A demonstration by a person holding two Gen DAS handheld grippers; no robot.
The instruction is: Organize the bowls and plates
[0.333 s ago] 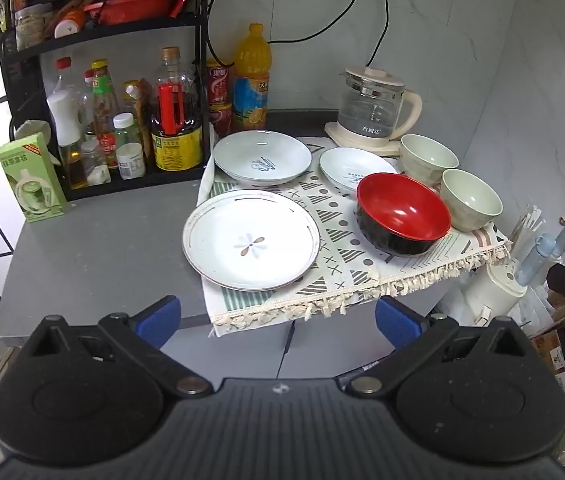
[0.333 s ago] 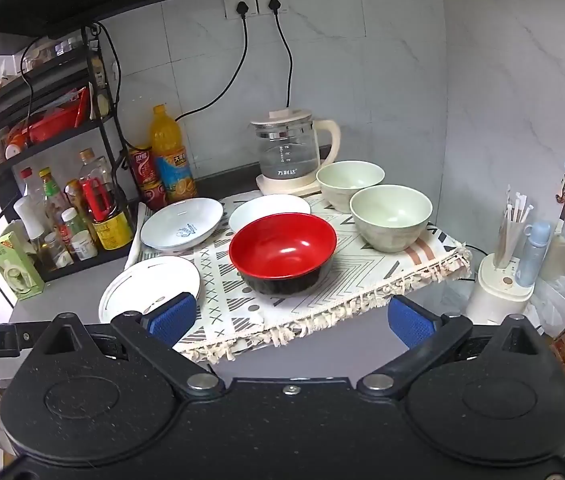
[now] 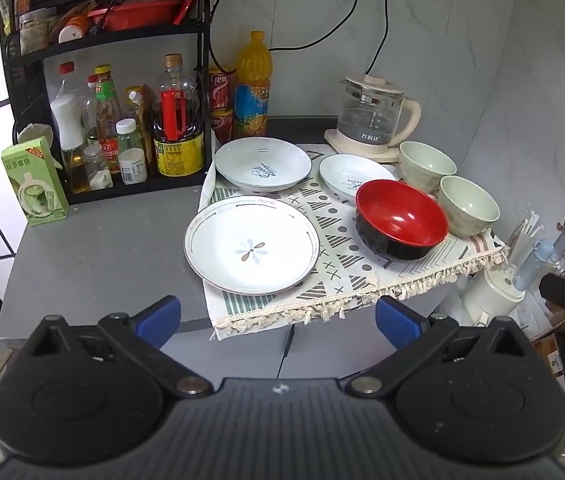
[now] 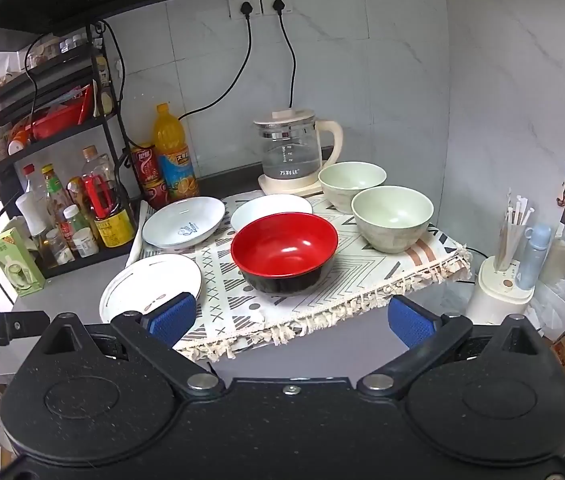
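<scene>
Hovering tongs before the dishes

Both tongs, left (image 3: 278, 316) and right (image 4: 290, 318), hang spread and empty short of the table (image 3: 98, 248). On its patterned cloth (image 3: 338, 248) sit a flower-print plate (image 3: 251, 244), two shallow white dishes, a red bowl (image 4: 284, 250) and two green bowls.

red bowl (image 4: 284, 246): glossy | mat (image 4: 366, 276): woven cloth (fringed) | kettle (image 4: 292, 152): clear glass | counter (image 3: 102, 248): matt grey

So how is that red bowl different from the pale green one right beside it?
The red bowl is glossy red inside and black outside; the pale green bowl is one matte colour throughout. The red bowl is wider and sits nearer the cloth's fringed edge, the green one further back. Both stand upright, empty, on the patterned cloth.
</scene>
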